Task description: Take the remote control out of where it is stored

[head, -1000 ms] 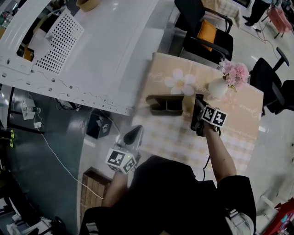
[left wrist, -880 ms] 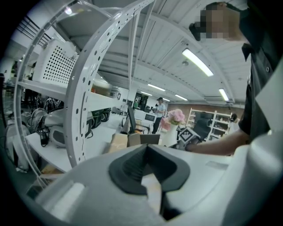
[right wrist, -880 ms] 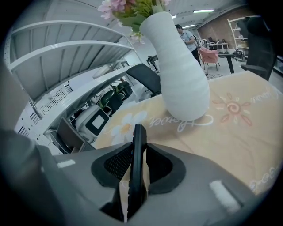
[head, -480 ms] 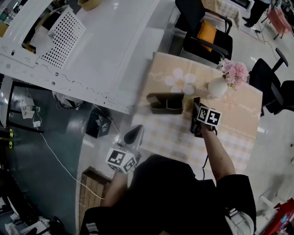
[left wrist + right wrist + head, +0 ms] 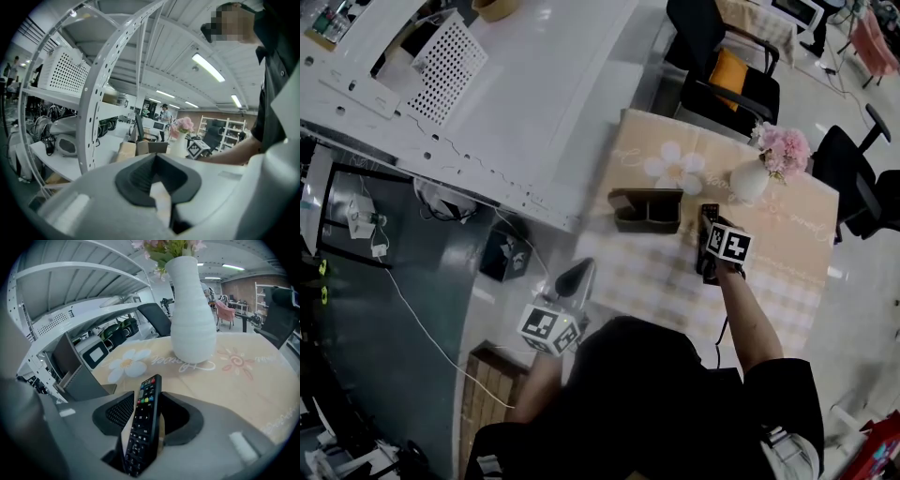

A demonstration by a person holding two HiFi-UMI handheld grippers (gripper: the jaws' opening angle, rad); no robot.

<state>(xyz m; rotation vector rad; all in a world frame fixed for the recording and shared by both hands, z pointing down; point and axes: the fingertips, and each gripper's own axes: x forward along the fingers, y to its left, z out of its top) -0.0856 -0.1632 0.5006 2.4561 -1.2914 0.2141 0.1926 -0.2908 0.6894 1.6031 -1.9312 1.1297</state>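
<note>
Leaning between jaws of right gripper (image 5: 149,397), just opened apart, remote control (image 5: 143,427), left gripper (image 5: 155,157) jaws closed.

We wear a black short-sleeved shirt (image 5: 647,394) with a buttoned collar. The left gripper (image 5: 157,180) and the right gripper (image 5: 151,414) share one build: a pale grey shell, dark ribbed pads (image 5: 136,178), and a cube (image 5: 548,328) with black-and-white square markers.
</note>
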